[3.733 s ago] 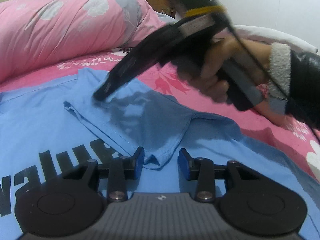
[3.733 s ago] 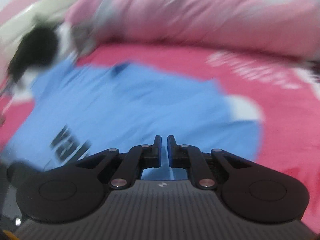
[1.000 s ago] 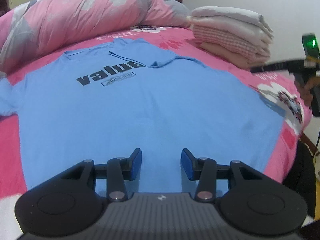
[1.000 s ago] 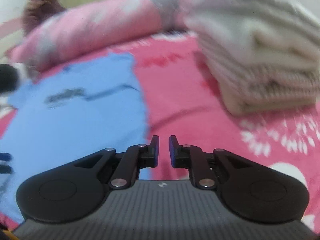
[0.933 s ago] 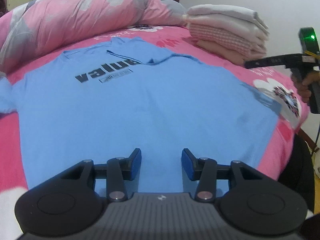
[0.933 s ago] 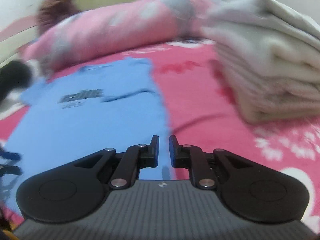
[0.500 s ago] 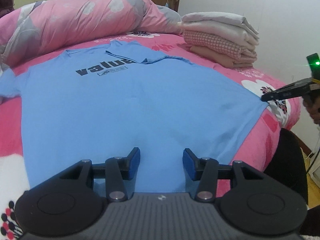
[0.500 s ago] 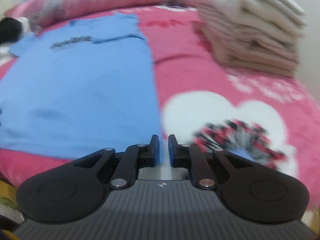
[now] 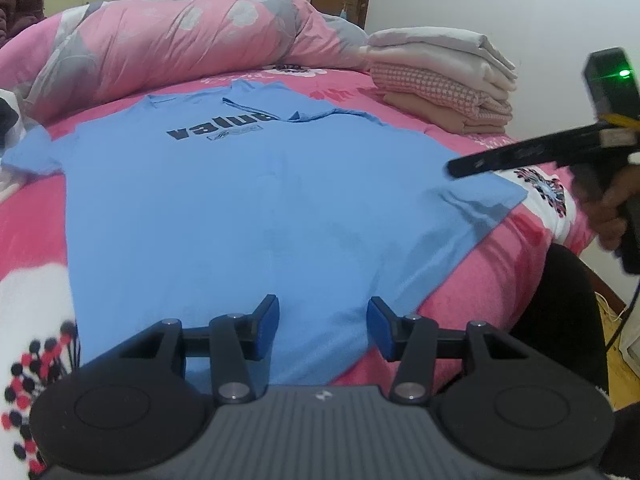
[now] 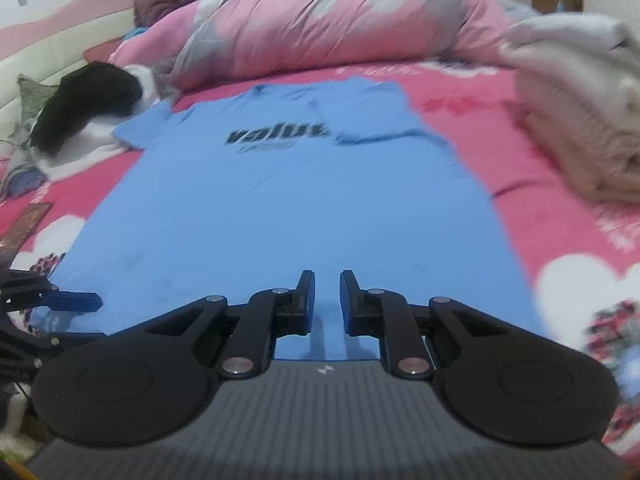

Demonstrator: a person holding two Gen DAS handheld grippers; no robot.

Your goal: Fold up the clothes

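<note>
From the left wrist camera, a blue T-shirt (image 9: 256, 208) lies flat on the pink flowered bed (image 9: 492, 276), its long axis running away from the camera: hem at the near edge, collar toward the rolled pink duvet (image 9: 180, 48). Dark print across the chest reads "value", upside down from here, with a smaller label beneath it too small to read. One sleeve (image 9: 280, 110) is folded in over the chest, covering the word's last letter. The left hand-held gripper (image 9: 323, 330) hovers over the hem with its jaws moderately wide, opening a little, nothing between them. A second ago it sat farther over the shirt; now more hem and bed edge show. At the right, the right hand-held gripper (image 9: 454, 169) hangs above the hem's right corner. A stack of folded linens (image 9: 440, 76) sits beyond. From the right wrist camera, blurred, the same shirt (image 10: 296, 208) stretches away; this gripper's (image 10: 327, 300) jaws stand narrow and empty. Earlier it faced the linens.
</note>
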